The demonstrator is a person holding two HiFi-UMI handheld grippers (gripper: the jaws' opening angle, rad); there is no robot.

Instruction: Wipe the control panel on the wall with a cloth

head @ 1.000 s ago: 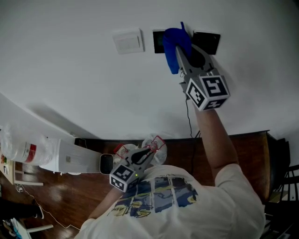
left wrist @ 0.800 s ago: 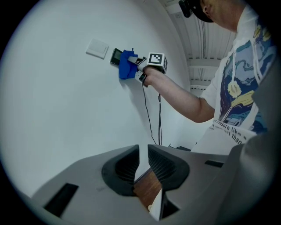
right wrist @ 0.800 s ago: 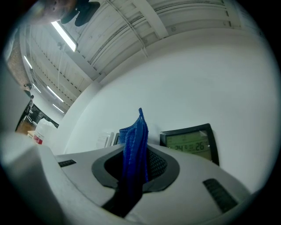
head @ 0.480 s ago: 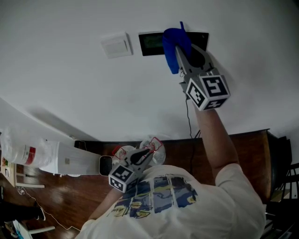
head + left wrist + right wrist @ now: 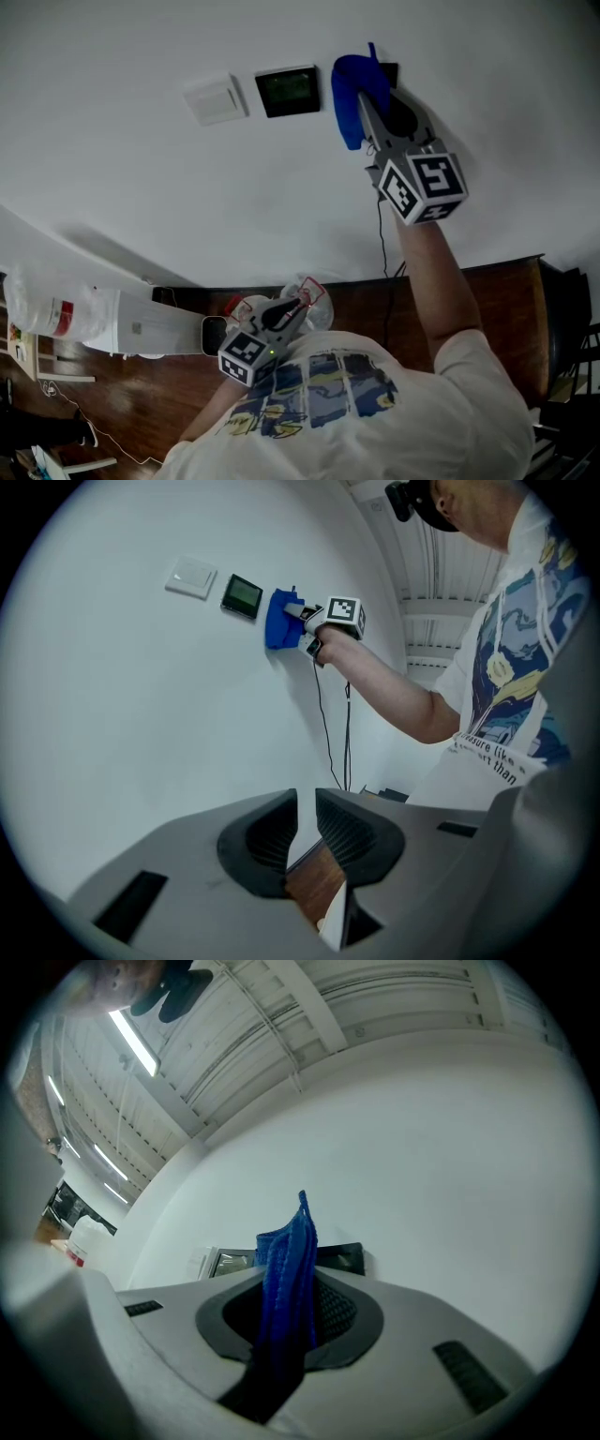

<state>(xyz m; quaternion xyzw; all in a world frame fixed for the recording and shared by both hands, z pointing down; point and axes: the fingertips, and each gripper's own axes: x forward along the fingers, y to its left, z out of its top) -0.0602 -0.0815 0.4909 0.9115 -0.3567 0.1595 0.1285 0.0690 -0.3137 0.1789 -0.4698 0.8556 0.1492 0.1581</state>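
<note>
right gripper (image 5: 367,101), upper centre, clamps the cloth (image 5: 347,89) against a wall panel (image 5: 388,71); left gripper (image 5: 298,302), lower centre, narrow, empty.

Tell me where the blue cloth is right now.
In the head view the blue cloth is at upper centre, clamped in the right gripper at the wall, just right of the dark control panel.

White wall (image 5: 122,178) with switch plate (image 5: 217,98) and control panel (image 5: 288,91)
</note>
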